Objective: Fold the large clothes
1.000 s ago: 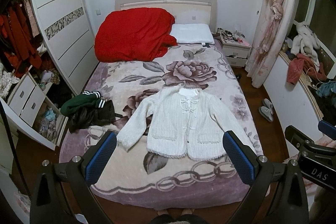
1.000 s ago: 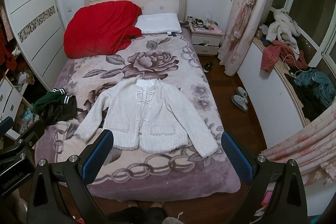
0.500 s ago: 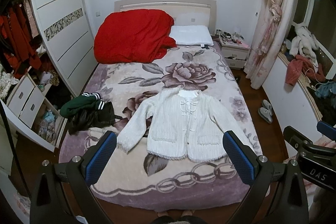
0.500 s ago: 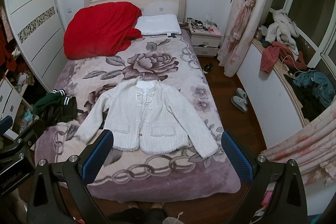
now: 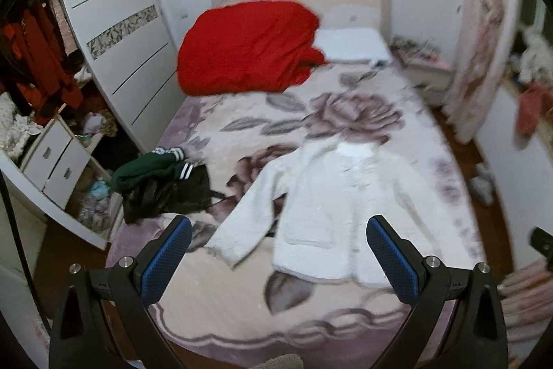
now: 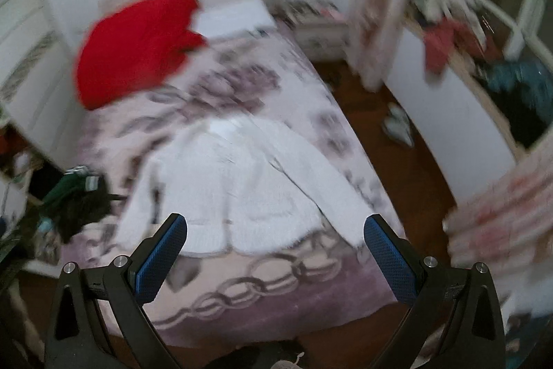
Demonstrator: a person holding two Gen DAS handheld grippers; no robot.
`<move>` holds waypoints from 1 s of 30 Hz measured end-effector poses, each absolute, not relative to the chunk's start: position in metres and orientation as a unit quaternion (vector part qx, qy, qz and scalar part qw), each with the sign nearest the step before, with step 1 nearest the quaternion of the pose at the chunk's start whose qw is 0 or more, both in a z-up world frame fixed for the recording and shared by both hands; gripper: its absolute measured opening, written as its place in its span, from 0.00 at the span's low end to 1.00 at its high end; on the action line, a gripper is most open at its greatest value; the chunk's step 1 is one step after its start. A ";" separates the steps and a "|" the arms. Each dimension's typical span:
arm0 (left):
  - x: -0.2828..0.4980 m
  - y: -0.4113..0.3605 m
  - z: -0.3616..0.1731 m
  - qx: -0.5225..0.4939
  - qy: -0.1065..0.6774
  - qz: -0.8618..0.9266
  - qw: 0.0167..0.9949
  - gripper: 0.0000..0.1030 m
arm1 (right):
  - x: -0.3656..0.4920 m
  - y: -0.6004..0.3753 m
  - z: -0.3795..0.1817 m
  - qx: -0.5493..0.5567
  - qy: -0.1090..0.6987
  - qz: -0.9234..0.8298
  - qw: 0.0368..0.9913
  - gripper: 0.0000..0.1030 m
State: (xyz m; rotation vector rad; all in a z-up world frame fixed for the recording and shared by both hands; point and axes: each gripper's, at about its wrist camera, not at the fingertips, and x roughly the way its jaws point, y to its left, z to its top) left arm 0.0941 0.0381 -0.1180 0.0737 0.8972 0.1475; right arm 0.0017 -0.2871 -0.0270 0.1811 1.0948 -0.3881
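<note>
A white jacket [image 5: 342, 210] lies flat on the bed [image 5: 242, 300], front up, its length running from the collar toward the headboard down to the hem toward the foot, both sleeves angled outward. Left of the jacket, at the bed's edge, sits a heap of dark clothes [image 5: 162, 185]. The left gripper [image 5: 278, 260] hangs above the jacket's hem, fingers spread wide and empty. The right gripper [image 6: 274, 256] does likewise, holding nothing. Both views are blurred, so the jacket's fastenings are unreadable.
</note>
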 end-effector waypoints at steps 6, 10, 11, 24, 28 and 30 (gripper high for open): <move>0.139 0.031 -0.256 0.062 0.518 0.117 0.845 1.00 | 0.017 -0.420 -0.217 0.238 0.576 -0.261 0.737 0.64; 0.153 0.007 -0.335 0.085 0.554 0.147 0.815 1.00 | -0.005 -0.510 -0.363 0.400 0.570 -0.295 0.654 0.68; 0.157 0.001 -0.346 0.087 0.560 0.152 0.810 1.00 | -0.015 -0.527 -0.396 0.431 0.567 -0.302 0.634 0.70; 0.218 -0.176 -0.474 0.125 0.625 0.077 0.766 1.00 | -0.022 -0.582 -0.585 0.691 0.299 -0.263 0.603 0.16; 0.251 -0.229 -0.476 0.129 0.619 0.041 0.774 1.00 | -0.004 -0.592 -0.561 0.655 0.280 -0.272 0.646 0.08; 0.272 -0.255 -0.467 0.128 0.603 0.027 0.787 1.00 | 0.006 -0.607 -0.534 0.634 0.261 -0.263 0.679 0.08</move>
